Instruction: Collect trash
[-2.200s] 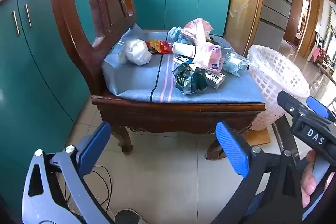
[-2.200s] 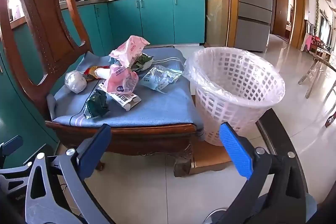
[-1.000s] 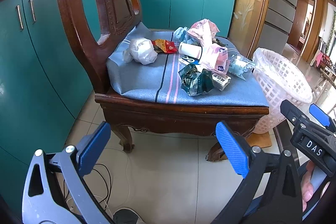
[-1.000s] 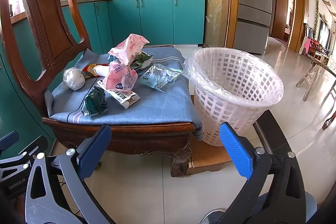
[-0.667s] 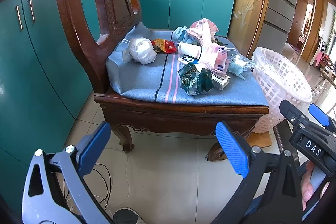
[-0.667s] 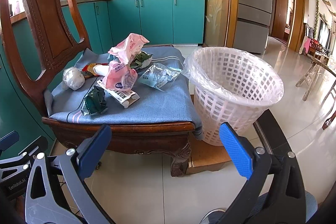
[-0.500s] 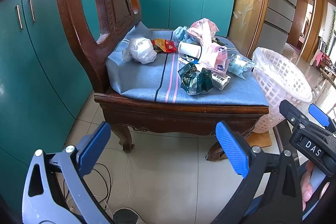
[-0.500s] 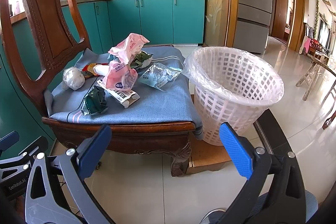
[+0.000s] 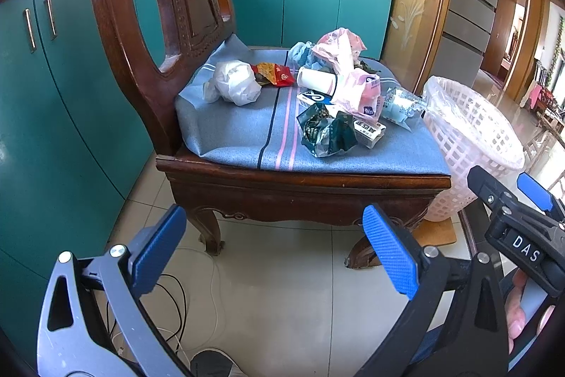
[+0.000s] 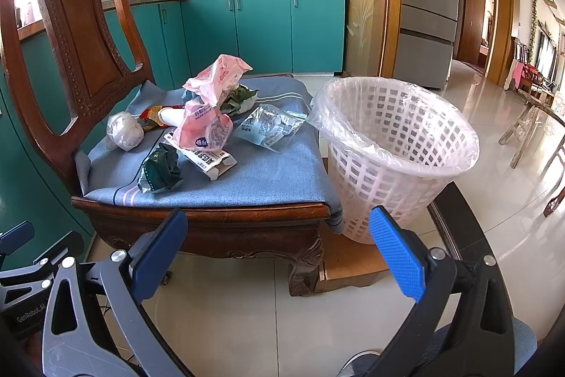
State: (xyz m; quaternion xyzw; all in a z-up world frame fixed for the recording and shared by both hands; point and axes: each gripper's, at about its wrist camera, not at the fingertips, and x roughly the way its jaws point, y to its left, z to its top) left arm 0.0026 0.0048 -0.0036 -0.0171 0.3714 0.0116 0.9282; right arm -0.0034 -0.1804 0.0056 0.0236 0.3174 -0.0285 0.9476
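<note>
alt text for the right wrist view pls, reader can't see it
A wooden chair with a blue cushion holds a pile of trash, including a pink plastic bag and a crumpled green wrapper; a lined white basket stands on the floor to its right. The right tongs hang open and empty in front.

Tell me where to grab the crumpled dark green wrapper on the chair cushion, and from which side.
Pinch the raised, crumpled top of the dark green wrapper, coming from above and from the cushion's front edge. It sits nearest that edge, bunched into upright folds that give the fingers something to close on. The white carton crowds its right side, so the left gripper looks better placed.
</note>
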